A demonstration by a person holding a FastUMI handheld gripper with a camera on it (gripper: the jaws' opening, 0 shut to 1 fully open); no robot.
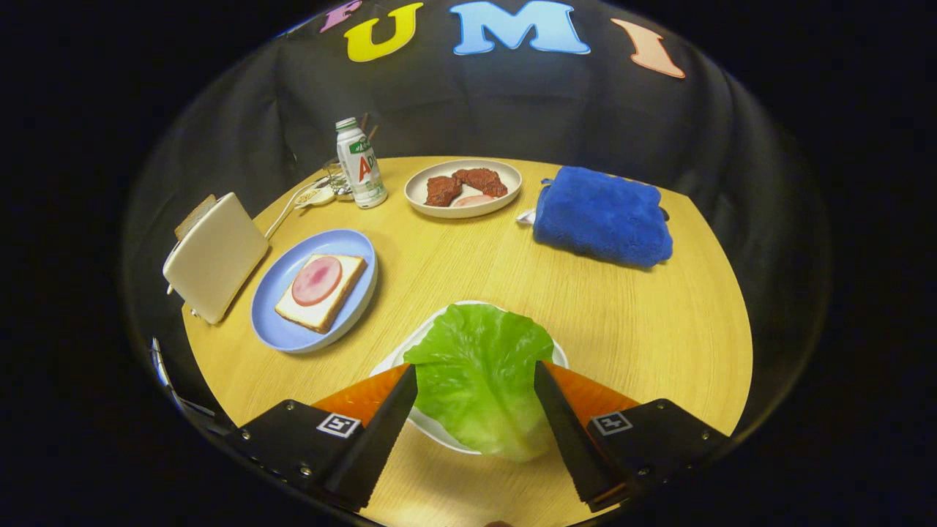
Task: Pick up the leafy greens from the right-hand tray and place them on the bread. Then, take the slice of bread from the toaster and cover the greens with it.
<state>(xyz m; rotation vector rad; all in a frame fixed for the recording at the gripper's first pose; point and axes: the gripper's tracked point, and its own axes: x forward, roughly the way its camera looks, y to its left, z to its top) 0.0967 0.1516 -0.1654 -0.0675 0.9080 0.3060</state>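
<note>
A green lettuce leaf (476, 377) lies on a white tray (432, 432) and spreads between the fingers of my gripper (476, 369). The fingers stand wide apart on either side of the leaf, and I cannot see them pressing on it. Beyond the fingers to the left, a slice of bread topped with a round of ham (320, 289) rests on a blue plate (285, 333). Left of that plate stands a cream toaster (214, 256) with a slice of bread (194, 216) sticking out of its top.
At the back of the round wooden table (629, 322) sit a white plate with meat pieces (463, 188), a bottle (360, 164) and a folded blue towel (602, 214). A cord runs from the toaster toward the bottle.
</note>
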